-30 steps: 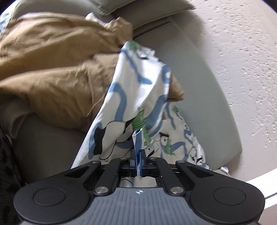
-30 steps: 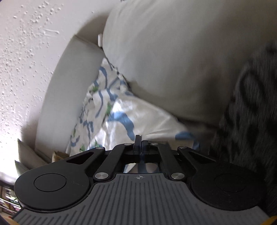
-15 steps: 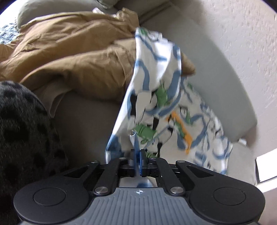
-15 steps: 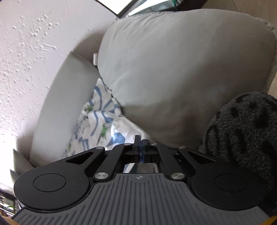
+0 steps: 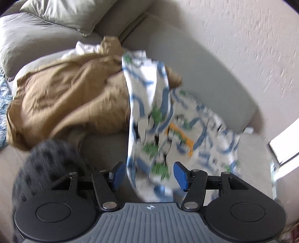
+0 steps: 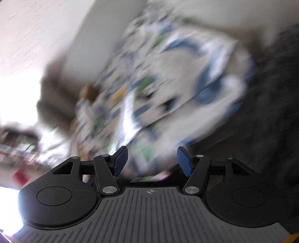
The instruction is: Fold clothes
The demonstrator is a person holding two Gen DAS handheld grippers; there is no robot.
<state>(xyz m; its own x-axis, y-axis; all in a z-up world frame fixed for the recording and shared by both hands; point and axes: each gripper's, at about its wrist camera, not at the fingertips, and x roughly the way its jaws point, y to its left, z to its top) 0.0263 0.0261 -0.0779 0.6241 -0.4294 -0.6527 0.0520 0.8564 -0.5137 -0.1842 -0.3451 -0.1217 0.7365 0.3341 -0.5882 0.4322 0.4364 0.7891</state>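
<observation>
A white garment with a blue, green and orange print (image 5: 160,130) lies on the grey sofa (image 5: 196,61), one fold standing up from the seat. My left gripper (image 5: 149,175) is open, its blue pads (image 5: 117,173) on either side of the cloth's near edge. In the right wrist view the same printed garment (image 6: 168,84) fills the middle, heavily blurred. My right gripper (image 6: 152,160) is open just in front of it. Neither gripper holds the cloth.
A crumpled tan garment (image 5: 65,101) lies on the sofa left of the printed one. A dark spotted fuzzy throw (image 5: 43,168) sits at the lower left, also at the right of the right wrist view (image 6: 271,112). Grey cushions (image 5: 61,15) lie behind. A textured wall (image 5: 243,37) is at right.
Both grippers have opened and let go of the printed garment, which has dropped onto the sofa. The right gripper has swung fast toward the cloth; its view is now blurred.
</observation>
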